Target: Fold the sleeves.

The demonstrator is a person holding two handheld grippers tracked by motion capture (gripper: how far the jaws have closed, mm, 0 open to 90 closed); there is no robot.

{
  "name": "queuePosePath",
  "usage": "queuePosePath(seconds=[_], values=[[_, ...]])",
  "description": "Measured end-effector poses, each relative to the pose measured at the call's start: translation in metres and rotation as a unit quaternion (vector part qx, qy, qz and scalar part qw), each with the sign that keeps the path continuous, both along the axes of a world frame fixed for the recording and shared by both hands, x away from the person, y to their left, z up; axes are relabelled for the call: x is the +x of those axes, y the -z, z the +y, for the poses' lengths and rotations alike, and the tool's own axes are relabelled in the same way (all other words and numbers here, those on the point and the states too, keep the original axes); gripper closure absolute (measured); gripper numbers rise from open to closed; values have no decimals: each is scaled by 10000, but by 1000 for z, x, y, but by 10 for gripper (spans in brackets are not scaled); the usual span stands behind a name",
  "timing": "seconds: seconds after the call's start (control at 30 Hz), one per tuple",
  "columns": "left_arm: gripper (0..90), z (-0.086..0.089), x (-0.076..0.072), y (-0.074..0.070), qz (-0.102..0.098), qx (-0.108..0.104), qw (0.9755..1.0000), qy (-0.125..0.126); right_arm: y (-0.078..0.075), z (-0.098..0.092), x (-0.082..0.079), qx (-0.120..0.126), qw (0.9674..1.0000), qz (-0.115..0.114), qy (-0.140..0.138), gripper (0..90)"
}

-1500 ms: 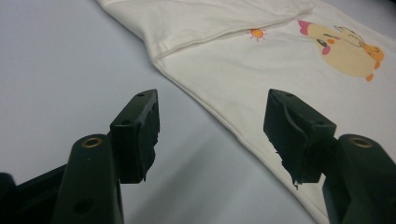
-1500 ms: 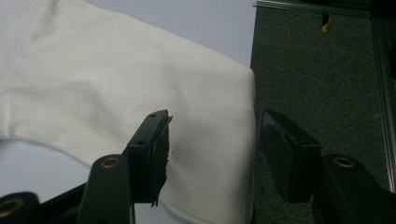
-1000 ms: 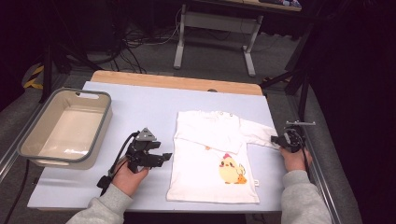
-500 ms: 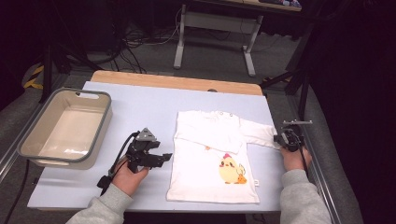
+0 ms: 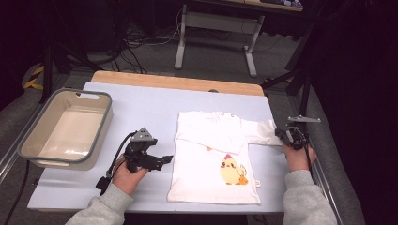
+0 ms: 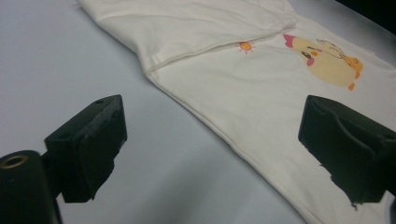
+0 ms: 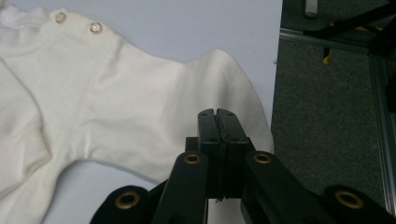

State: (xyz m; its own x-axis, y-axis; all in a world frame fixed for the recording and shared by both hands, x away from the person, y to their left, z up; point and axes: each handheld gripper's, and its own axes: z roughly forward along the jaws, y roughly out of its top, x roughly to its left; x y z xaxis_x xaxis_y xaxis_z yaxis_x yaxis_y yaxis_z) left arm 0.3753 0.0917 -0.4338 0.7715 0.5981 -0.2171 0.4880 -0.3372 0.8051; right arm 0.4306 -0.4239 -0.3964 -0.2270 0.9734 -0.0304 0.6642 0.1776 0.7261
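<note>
The white shirt lies flat on the blue table, chick print up, its left sleeve already folded across the chest. Our right gripper is clenched on the cuff of the other sleeve, at the table's right edge. To fold well, we should lift this cuff only a little and carry it straight across to the chest, so the shoulder line stays sharp. Our left gripper rests just beside the shirt's left hem; its jaws have just been opening and stand released, with nothing between them. The grey basin, well apart to the left, holds nothing.
</note>
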Motion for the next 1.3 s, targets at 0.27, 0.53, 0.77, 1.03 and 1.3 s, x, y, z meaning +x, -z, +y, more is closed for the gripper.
queuePosePath(seconds=[0.27, 0.53, 0.77, 1.03, 1.3], values=[[15, 2, 0, 0, -227, -32, 9997, -84, -17, 13, -5, 69, 9994, -250, -227, 900], [7, 1, 2, 3, -471, -25, 9989, -76, -30, 24, -13, 130, 9982, -431, -392, 900], [7, 2, 4, 8, -696, -57, 9975, -102, -36, 34, -18, 127, 9969, -542, -562, 900], [1, 8, 12, 19, -829, -98, 9963, -203, -42, 48, -25, 134, 9955, -583, -728, 900], [1, 5, 13, 21, -900, 1, 9958, -151, -58, 74, -26, 150, 9929, -636, -996, 899]])
